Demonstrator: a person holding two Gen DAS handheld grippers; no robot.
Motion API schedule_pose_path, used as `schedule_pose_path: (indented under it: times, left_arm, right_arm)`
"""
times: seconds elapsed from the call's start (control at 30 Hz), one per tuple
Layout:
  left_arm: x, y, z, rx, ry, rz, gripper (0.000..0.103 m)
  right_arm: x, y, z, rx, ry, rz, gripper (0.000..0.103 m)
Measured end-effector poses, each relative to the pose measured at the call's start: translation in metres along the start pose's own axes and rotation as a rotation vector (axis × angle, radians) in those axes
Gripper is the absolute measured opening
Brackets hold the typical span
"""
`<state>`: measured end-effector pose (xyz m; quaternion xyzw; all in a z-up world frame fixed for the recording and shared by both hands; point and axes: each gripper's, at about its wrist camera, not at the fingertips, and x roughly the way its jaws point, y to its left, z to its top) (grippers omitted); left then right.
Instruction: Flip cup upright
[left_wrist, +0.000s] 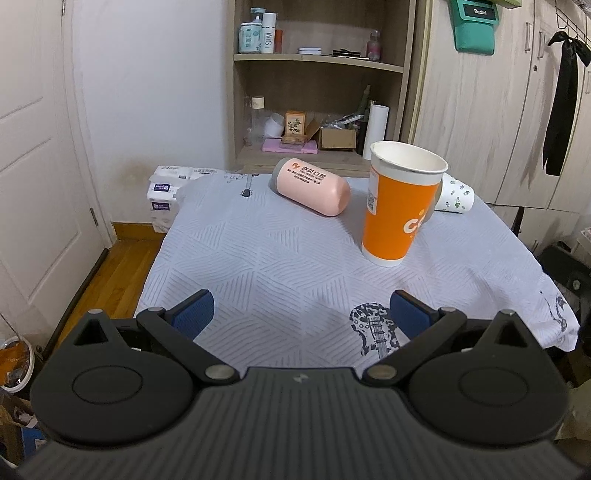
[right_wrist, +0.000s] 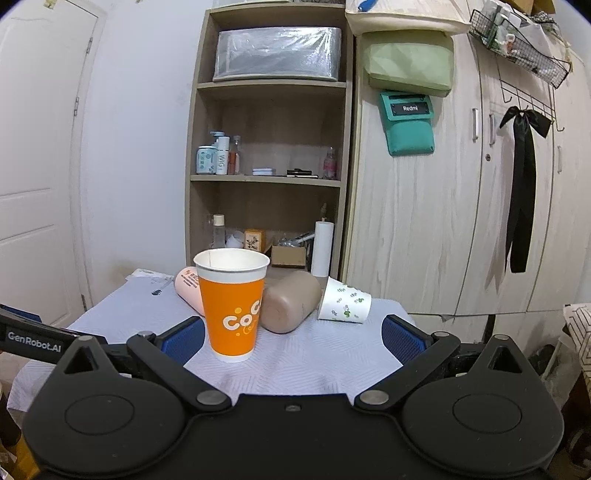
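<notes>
Both of my hand-held grippers are spread wide and carry nothing: the left gripper (left_wrist: 301, 314) sits low in its frame over the near bench (left_wrist: 258, 258), the right gripper (right_wrist: 293, 334) low in its own.

The orange cup (right_wrist: 233, 306) already stands upright, mouth up. Three cups lie on their sides behind it. The pink cup (left_wrist: 312, 190) lies upper centre in the left view, its long axis running from upper left to lower right, with bare cloth all round it. The brown cup (right_wrist: 290, 306) lies just right of the orange cup in the right view, touching it or nearly so, one end turned toward me. The leaf-print cup (right_wrist: 343, 304) lies right of that, close to the bench's far right corner; I cannot tell whether it touches the brown one.

I judge the pink cup is the left gripper's job, since it lies straight ahead with open room. The brown and leaf-print cups are nearer the right gripper, but they are crowded, and the bench edge is close.
</notes>
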<state>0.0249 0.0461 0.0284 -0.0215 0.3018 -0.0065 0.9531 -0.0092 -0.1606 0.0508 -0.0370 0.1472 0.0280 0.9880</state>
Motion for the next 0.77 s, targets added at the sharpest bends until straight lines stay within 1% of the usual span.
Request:
schedule_pose_path:
  times: [0.17, 0.77]
  left_arm:
    - [-0.002, -0.006, -0.001, 0.023, -0.02, 0.024, 0.103]
    - [-0.01, -0.012, -0.003, 0.048, -0.037, 0.026, 0.103]
  right_arm:
    - [0.0, 0.0, 0.0, 0.0, 0.01, -0.015, 0.103]
    - [0.003, 0.0, -0.002, -0.002, 0.027, -0.04, 0.103]
